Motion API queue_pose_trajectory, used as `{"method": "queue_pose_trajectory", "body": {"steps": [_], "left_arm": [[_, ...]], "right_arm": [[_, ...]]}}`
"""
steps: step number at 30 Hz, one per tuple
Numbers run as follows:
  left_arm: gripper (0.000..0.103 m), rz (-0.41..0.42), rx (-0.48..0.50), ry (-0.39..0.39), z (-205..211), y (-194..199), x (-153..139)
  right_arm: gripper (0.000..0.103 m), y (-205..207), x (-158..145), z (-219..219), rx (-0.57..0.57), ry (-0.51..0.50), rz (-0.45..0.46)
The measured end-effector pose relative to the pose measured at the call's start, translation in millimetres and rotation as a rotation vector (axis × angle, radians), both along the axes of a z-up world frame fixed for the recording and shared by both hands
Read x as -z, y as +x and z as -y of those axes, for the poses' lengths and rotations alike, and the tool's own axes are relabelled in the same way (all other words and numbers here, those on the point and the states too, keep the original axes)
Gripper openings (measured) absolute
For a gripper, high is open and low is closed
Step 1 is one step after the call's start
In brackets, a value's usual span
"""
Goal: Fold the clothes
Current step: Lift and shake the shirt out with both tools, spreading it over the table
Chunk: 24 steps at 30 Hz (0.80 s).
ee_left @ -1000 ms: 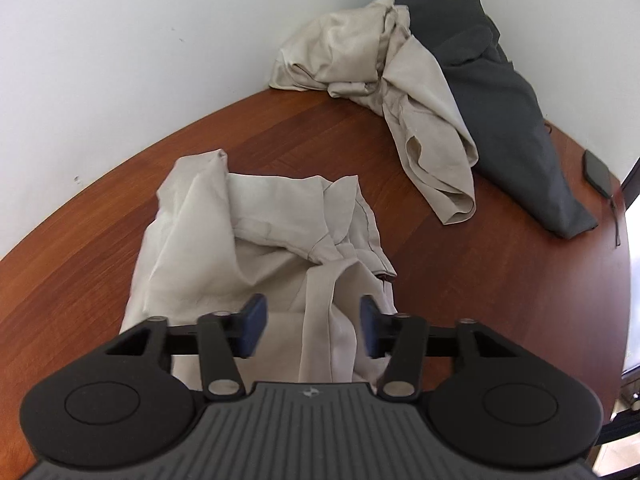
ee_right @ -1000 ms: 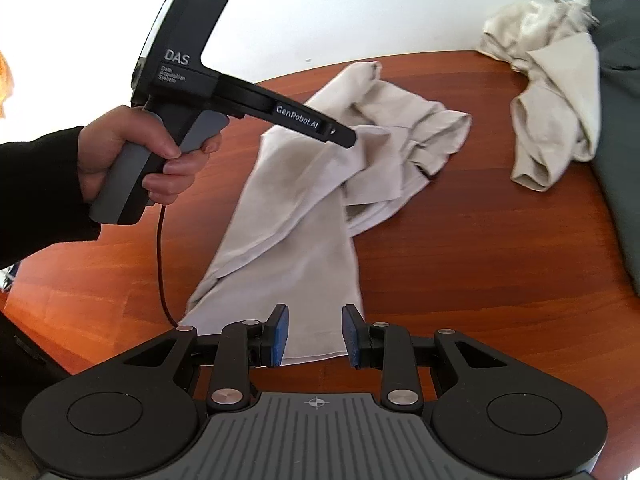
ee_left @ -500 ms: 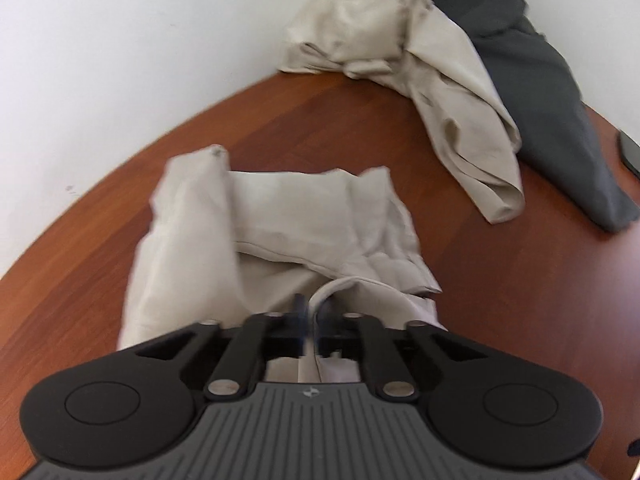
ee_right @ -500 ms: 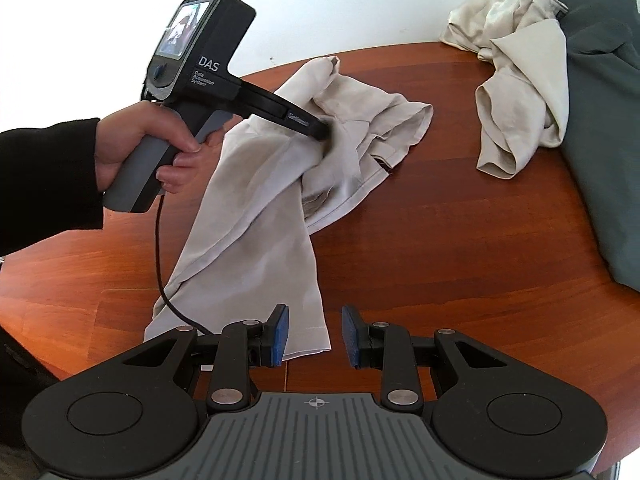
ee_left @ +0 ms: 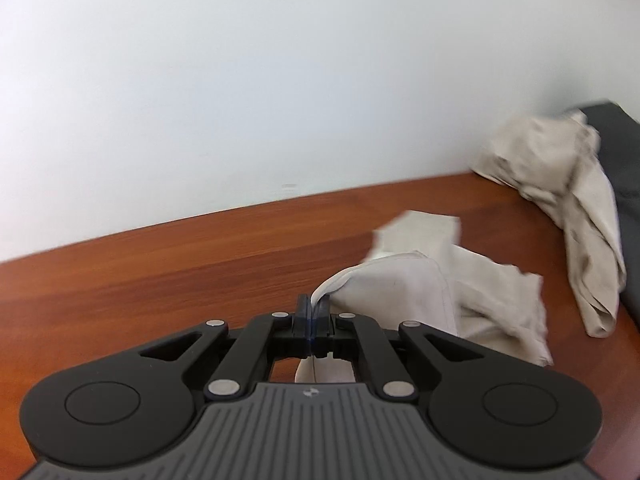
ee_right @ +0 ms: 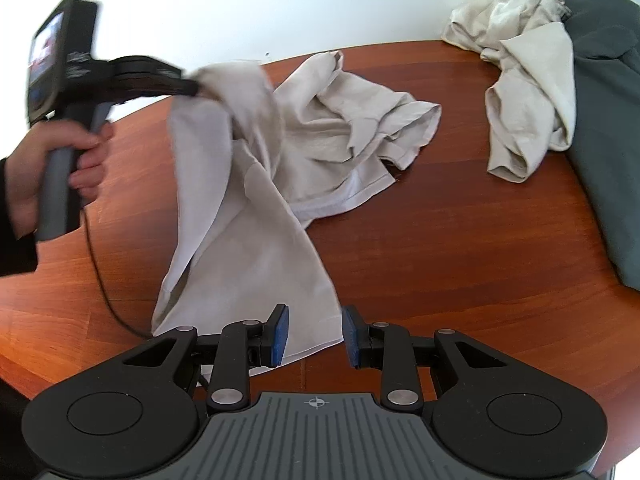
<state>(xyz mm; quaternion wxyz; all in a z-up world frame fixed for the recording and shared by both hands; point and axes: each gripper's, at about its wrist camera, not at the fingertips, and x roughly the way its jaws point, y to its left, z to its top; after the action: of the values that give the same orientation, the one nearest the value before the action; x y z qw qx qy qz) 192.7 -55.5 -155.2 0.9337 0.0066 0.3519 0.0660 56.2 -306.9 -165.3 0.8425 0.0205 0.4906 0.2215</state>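
Fingers of my right gripper stand spread, nothing between them, just above the near hem of the crumpled beige cotton garment that lies on the reddish-brown wooden desk. My left gripper has its fingers pressed together, pinching a fold of this same beige garment and holding that part lifted off the desk. In the right view a hand grips the left gripper's handle, and a black cable hangs from it. Farther, against the white wall, a second beige garment lies bunched, touching a dark grey garment.
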Motion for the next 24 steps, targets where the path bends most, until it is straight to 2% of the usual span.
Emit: {"method": "queue_pose_trajectory", "body": {"steps": [6, 10, 24], "left_arm": [[0.003, 0.029, -0.148, -0.003, -52.9, -40.8, -13.6], [0.003, 0.006, -0.237, -0.03, -83.0, -70.2, -15.0], [0.003, -0.08, -0.415, -0.059, -147.4, -176.0, -17.8]], "right_arm": [[0.032, 4.5, 0.7, -24.8, -0.028, -0.002, -0.009], [0.032, 9.8, -0.1, -40.8, -0.046, -0.002, -0.002], [0.032, 29.1, 1.7, -87.1, -0.087, -0.015, 0.005]]}}
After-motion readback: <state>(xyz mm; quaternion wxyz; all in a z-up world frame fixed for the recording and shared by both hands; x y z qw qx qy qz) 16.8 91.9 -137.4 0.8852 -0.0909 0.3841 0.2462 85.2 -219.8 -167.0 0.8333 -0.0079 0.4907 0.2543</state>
